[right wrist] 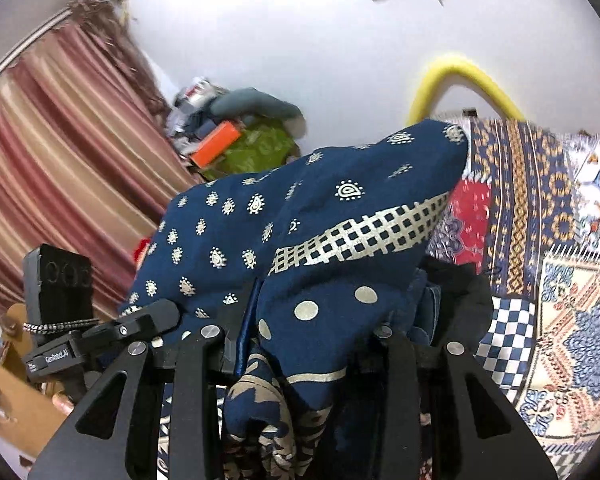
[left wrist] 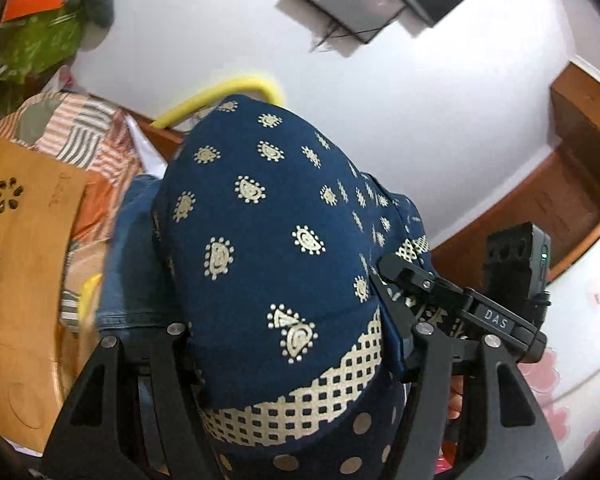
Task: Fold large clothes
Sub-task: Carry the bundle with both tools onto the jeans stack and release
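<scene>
Left fingers: both black fingers of the left gripper rise from the bottom of the left wrist view, set fairly wide, with the navy printed garment bulging up between them; the fingertips are buried under the cloth, so it looks like a grip on the bundle, though the pads themselves are hidden.
Right fingers: the fingers of the right gripper stand narrower at the bottom of the right wrist view, and folds of the same garment are bunched between them; it appears clamped on the fabric.
Garment: dark blue with cream paisley dots, a cream checked border band and large cream spots near the hem; it fills the centre of both views, draped over the grippers and raised off the surface below.
Denim: a piece of blue denim shows just left of the garment in the left view.
Other gripper: in the left view the right gripper's black body sits at the garment's lower right edge, touching the cloth.
Bedding: a patterned patchwork cover lies on the right side of the right view.
Surroundings: a yellow tube arches behind the garment, a striped curtain hangs at left, and a wooden board sits at the left edge of the left view.
</scene>
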A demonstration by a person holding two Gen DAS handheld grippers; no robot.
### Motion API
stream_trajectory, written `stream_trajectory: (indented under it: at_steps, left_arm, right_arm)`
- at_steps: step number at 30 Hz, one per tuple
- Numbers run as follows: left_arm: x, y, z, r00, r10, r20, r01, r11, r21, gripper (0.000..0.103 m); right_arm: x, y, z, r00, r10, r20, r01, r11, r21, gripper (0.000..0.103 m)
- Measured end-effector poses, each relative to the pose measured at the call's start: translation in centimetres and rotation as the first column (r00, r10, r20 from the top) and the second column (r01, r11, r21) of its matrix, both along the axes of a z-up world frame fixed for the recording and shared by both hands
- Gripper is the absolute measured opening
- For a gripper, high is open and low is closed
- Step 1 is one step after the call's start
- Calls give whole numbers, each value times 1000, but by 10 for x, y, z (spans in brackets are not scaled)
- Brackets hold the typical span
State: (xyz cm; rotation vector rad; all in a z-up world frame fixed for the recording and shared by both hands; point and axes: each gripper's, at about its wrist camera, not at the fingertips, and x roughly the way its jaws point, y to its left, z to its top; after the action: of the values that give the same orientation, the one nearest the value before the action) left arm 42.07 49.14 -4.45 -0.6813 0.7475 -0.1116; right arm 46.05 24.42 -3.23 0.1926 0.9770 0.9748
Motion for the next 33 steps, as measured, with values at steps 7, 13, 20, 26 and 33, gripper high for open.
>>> stream_trajectory:
  at_steps: [7,13,20,26,33]
  left_arm:
    - [-3,5,-33,995,-36,-88,42,997,66,73]
    - [-4,-2,-35,993,30,-116,-9,985,170,84]
    - [-15,-16,-12,979,132,-157,-86,960,267,83]
    - [-53,-40,25,986,167,-25,-142,902,408,83]
    - [-73,-69,26,988,150,-44,-98,811,576,83]
  right_arm:
    - [5,9,-35,999,-8,-43,2,992,-123,49]
    - [-9,-5,-11,999,-38,2,38,989,-143,52]
    - [-36,-17,23,983,-52,178,84,982,-172,52]
    - [-47,0,3,976,6,220,56,959,-276,52]
    - [-53,-15,2,981,-6,193,56,966,-252,52]
